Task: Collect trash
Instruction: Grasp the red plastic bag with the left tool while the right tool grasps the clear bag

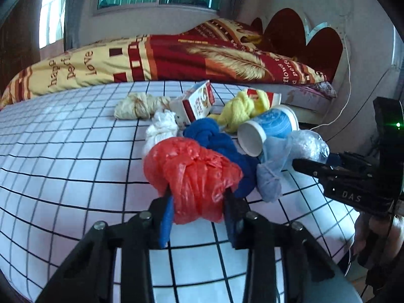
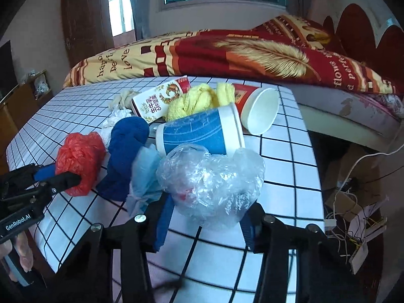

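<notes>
Trash is lying in a loose heap on a white tablecloth with a black grid [image 1: 63, 151], in front of a bed covered by a red and yellow printed quilt [image 1: 176, 55]. At the left of the heap a knotted cream plastic bag [image 1: 137, 106] is sitting beside a crumpled white bag [image 1: 161, 126] and a red and white printed carton [image 1: 199, 101]. Nearer the camera, the left gripper [image 1: 198, 202] is clenching a knotted red plastic bag [image 1: 192, 174], its blue pads pressing on both sides of the bag. Just right of that a knotted dark blue cloth [image 1: 217, 141] is touching the red bag, with a knotted yellow cloth [image 1: 240, 111] behind it. Further right a blue and white paper cup [image 2: 199, 133] is lying on its side, and a red paper cup [image 2: 255, 108] is tipped over behind it. A pale blue plastic bag [image 2: 145, 171] is resting between the dark blue cloth and a crumpled clear plastic bag [image 2: 212, 184], which the right gripper [image 2: 205, 217] is grasping between its blue pads at the table's near edge.
</notes>
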`<state>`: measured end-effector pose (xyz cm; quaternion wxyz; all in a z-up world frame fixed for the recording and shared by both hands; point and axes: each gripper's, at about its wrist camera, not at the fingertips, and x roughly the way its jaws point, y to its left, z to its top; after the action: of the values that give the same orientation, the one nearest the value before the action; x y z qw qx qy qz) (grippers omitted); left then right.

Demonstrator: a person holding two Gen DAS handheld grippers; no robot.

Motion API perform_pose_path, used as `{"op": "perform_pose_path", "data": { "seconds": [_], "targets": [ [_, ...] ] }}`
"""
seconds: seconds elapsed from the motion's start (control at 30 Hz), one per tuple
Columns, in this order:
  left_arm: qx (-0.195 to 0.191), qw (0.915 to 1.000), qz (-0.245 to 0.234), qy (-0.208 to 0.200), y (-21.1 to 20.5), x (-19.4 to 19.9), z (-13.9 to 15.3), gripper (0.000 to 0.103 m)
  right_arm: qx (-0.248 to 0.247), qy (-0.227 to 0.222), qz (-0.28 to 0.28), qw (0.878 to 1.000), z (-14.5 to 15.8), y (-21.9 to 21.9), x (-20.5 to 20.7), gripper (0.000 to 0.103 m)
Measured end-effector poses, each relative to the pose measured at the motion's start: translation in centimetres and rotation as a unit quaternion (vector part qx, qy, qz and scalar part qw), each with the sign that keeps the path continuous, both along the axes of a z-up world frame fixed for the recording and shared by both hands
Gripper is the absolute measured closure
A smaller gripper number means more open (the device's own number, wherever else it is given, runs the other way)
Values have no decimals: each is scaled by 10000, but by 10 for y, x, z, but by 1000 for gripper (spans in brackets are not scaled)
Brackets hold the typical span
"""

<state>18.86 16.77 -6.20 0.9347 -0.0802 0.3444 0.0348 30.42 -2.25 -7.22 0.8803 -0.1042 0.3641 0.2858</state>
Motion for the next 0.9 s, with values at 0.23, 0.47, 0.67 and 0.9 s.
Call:
{"op": "perform_pose_path", "data": {
  "seconds": [0.23, 0.47, 0.67, 0.9],
  "targets": [
    [29, 10000, -22, -10, -3, -13, 10, 69, -10, -27, -146, 9999, 11, -16, -20, 53],
    [39, 9999, -113, -16, -15, -29, 17, 70, 28, -44, -235, 9997, 22, -32, -40, 53],
    [184, 9998, -93, -19, -30, -42, 20, 71, 53, -129, -295, 9995, 33, -44, -66, 53],
    [185, 9997, -131, -60, -40, -57, 29, 72, 77, -218, -309, 9993, 42, -52, -94, 53]
  ]
}}
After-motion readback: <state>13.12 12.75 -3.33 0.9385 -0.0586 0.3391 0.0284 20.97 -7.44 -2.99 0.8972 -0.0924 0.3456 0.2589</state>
